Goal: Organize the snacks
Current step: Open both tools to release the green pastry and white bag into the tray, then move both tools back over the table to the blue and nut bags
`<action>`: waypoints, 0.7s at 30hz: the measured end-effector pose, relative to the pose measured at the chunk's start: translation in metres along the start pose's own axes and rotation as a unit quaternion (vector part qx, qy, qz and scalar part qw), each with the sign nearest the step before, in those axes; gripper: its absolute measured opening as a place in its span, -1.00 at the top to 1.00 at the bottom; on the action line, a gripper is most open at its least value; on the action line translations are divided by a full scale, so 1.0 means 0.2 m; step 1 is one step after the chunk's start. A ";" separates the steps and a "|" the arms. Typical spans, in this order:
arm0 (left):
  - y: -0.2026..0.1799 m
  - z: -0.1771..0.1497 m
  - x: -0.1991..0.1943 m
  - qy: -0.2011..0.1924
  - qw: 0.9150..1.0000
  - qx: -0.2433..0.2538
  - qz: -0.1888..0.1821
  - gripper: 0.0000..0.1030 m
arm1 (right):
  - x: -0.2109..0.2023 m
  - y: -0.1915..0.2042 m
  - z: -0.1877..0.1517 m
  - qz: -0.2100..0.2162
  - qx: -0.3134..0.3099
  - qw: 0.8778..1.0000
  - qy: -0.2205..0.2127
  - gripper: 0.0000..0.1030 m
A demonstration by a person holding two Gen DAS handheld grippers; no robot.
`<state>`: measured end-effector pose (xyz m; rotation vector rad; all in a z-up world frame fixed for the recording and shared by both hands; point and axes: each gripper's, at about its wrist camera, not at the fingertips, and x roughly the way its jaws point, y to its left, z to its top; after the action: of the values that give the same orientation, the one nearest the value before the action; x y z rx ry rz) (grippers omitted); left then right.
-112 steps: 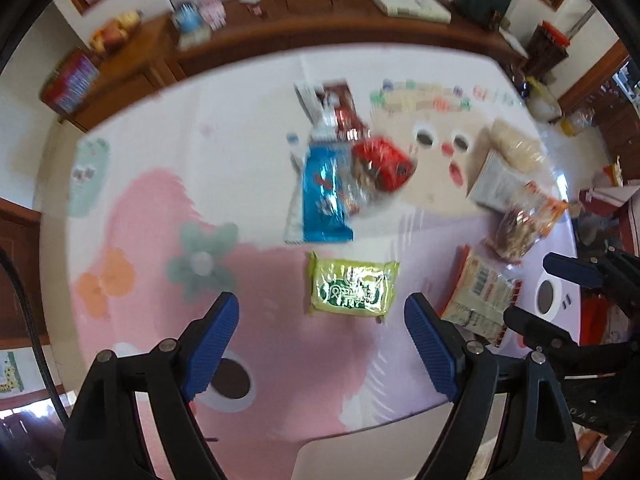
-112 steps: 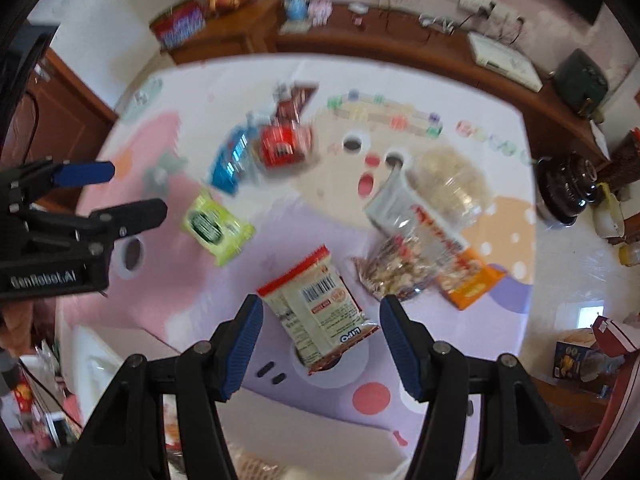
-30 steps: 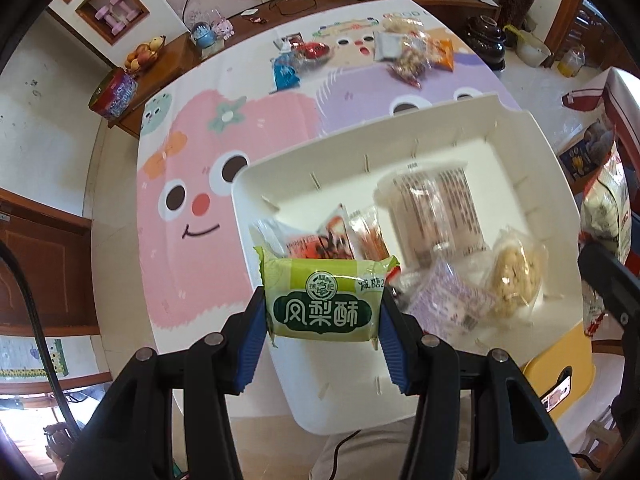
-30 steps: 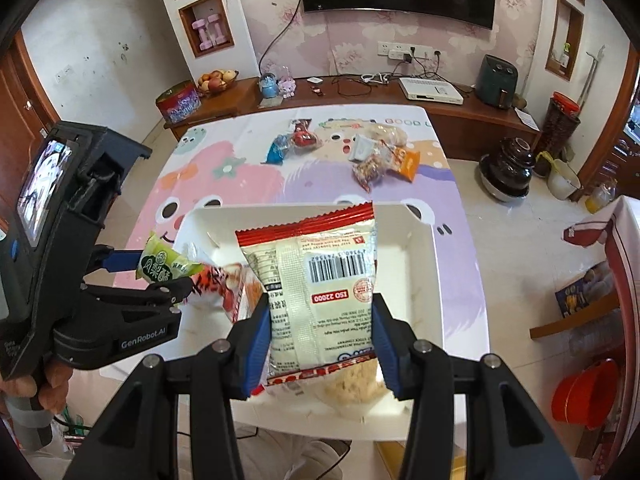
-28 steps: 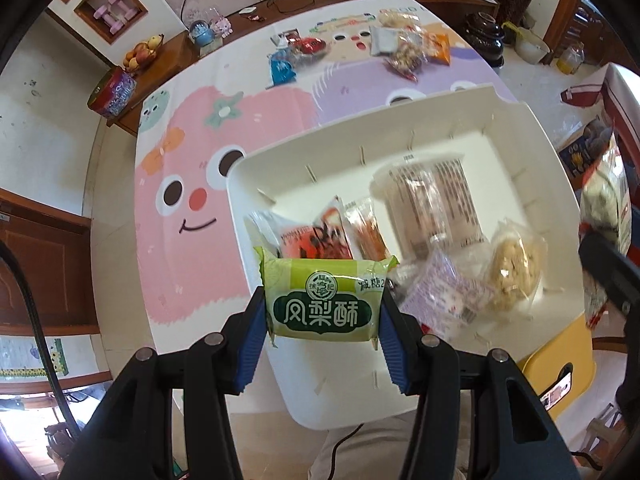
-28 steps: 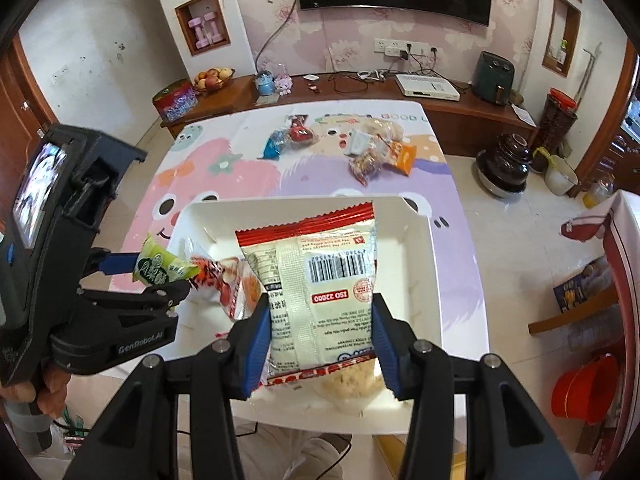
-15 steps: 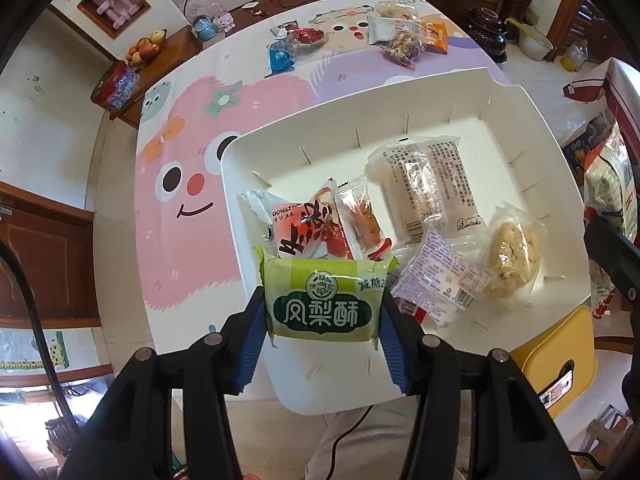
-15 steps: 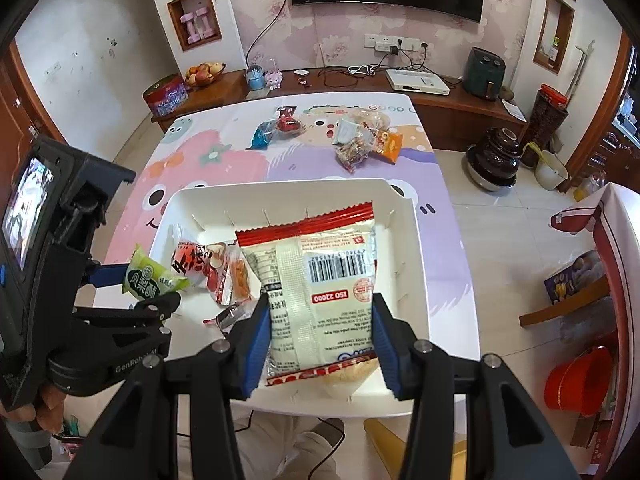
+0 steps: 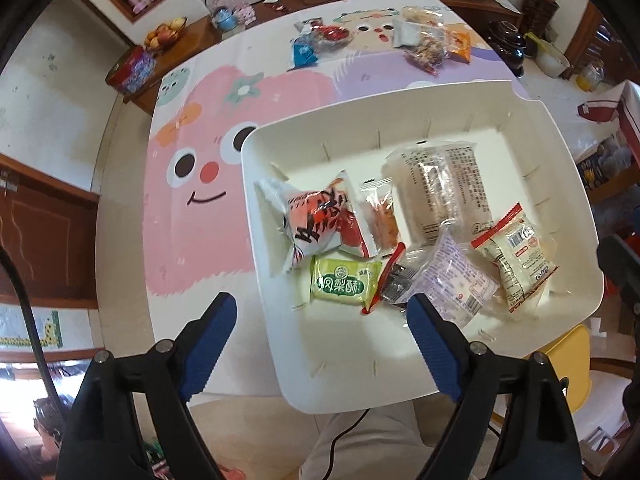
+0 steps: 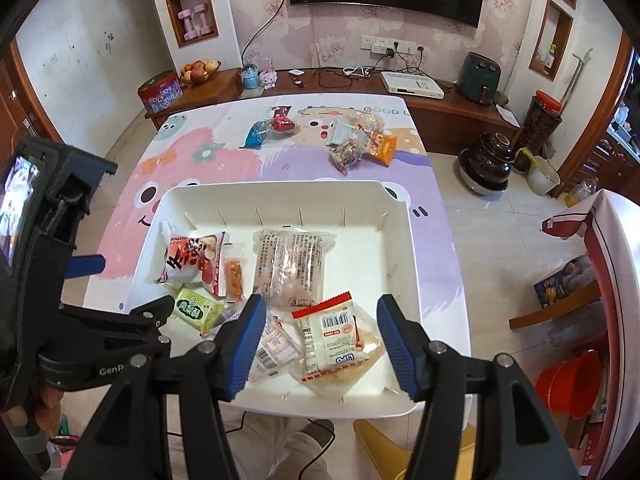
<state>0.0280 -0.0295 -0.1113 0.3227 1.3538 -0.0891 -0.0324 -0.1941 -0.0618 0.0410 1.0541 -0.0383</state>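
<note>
Jaws: both just opened, empty; green packet (image 9: 345, 284) and barcode packet (image 10: 332, 334) lie in your bin (image 9: 560, 148).
Next: fetch counter (image 10: 280, 164) snacks.

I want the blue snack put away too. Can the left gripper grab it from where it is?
Probably not yet. The left gripper hangs open over the tray, while the blue snack lies far across the table. Nothing blocks it, so the hand would just have to move over there.
</note>
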 end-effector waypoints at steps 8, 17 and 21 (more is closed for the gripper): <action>0.02 0.02 0.01 -0.008 1.000 -0.009 0.003 -0.68 | 0.01 0.01 0.02 0.005 -0.002 1.000 0.000 -0.14; 0.05 0.05 0.03 -0.009 1.000 -0.020 0.009 -0.68 | 0.07 0.02 0.06 0.010 -0.004 1.000 0.007 -0.14; 0.08 0.08 0.04 -0.013 0.999 -0.028 0.008 -0.68 | 0.08 0.03 0.09 0.011 -0.009 1.000 0.006 -0.14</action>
<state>0.0494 -0.0187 -0.1128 0.2830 1.3246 -0.0419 -0.0089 -0.1889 -0.0677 0.0360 1.0649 -0.0082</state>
